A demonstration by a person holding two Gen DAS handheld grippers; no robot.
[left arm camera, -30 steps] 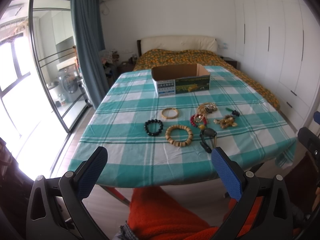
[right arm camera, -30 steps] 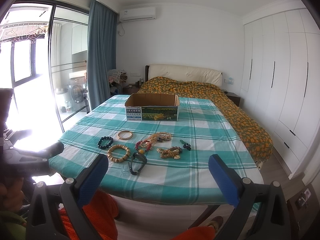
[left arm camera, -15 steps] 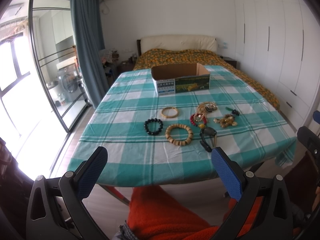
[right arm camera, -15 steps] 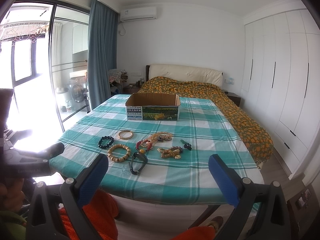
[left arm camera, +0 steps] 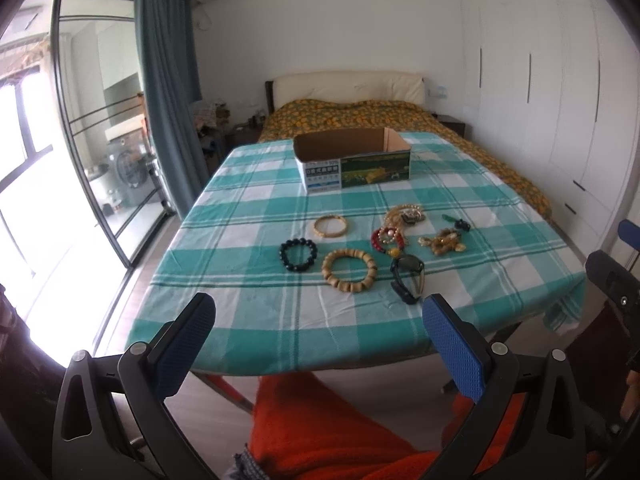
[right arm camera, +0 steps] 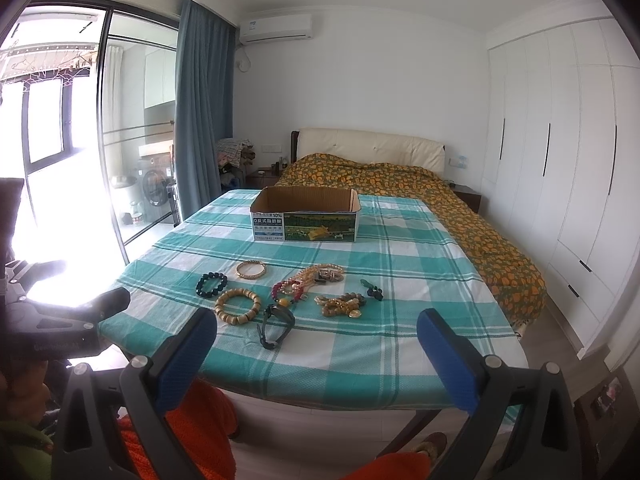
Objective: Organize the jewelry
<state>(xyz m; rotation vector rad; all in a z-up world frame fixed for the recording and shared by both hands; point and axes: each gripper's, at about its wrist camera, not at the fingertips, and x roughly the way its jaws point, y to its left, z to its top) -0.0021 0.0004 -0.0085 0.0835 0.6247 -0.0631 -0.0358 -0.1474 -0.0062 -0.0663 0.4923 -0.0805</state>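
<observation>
Bedroom setup, checked tablecloth [left arm camera: 256,292] over a table. Jewelry's all loose near the front edge, cardboard box [left arm camera: 352,160] further back looks empty, so nothing's started I'd say. Left tongs [left arm camera: 316,344] and right tongs [right arm camera: 314,354] both wide open, holding nothing. Next: reach for the wooden bead bracelet [left arm camera: 349,271], probably.

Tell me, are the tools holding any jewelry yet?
No. The left tool and right tool are both open and empty; the jewelry lies on the table.
</observation>
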